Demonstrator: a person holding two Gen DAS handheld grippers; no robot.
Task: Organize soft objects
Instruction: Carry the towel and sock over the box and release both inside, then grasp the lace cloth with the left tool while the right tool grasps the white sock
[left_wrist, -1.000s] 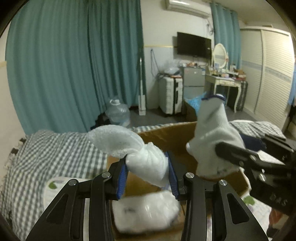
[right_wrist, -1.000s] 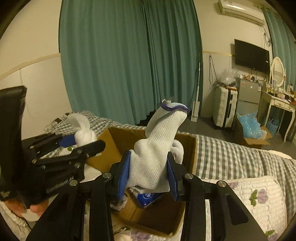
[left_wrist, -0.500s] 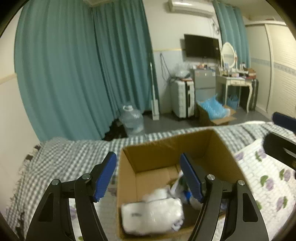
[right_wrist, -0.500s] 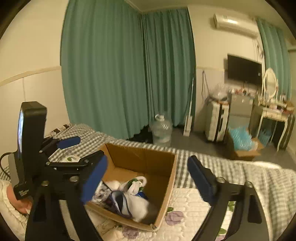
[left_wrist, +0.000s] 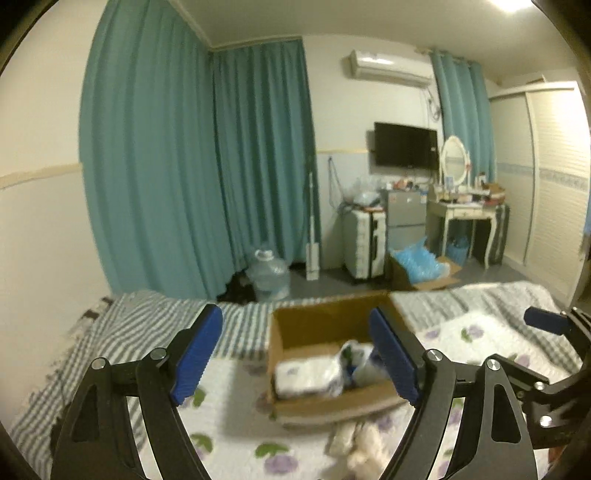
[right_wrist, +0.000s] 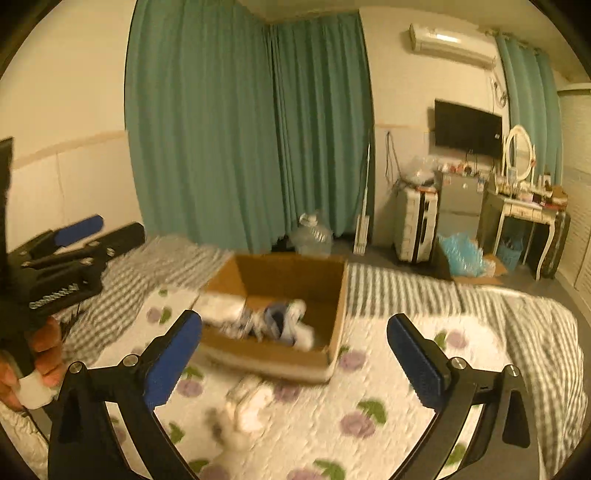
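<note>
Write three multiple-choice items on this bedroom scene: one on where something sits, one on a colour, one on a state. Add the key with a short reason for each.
1. Where do the loose white soft items lie?
A. on the floral quilt in front of the brown cardboard box
B. on the dressing table
C. on the floor by the curtains

2. What colour are the pads on the right gripper's fingers?
A. red
B. blue
C. yellow

3. What is between the left gripper's fingers?
A. a white sock
B. a water jug
C. nothing held

Key: 1 A, they rest on the floral quilt just short of the brown cardboard box. 2 B, both pads show blue. 3 C, the fingers stand wide apart and are opening, gripping nothing.
</note>
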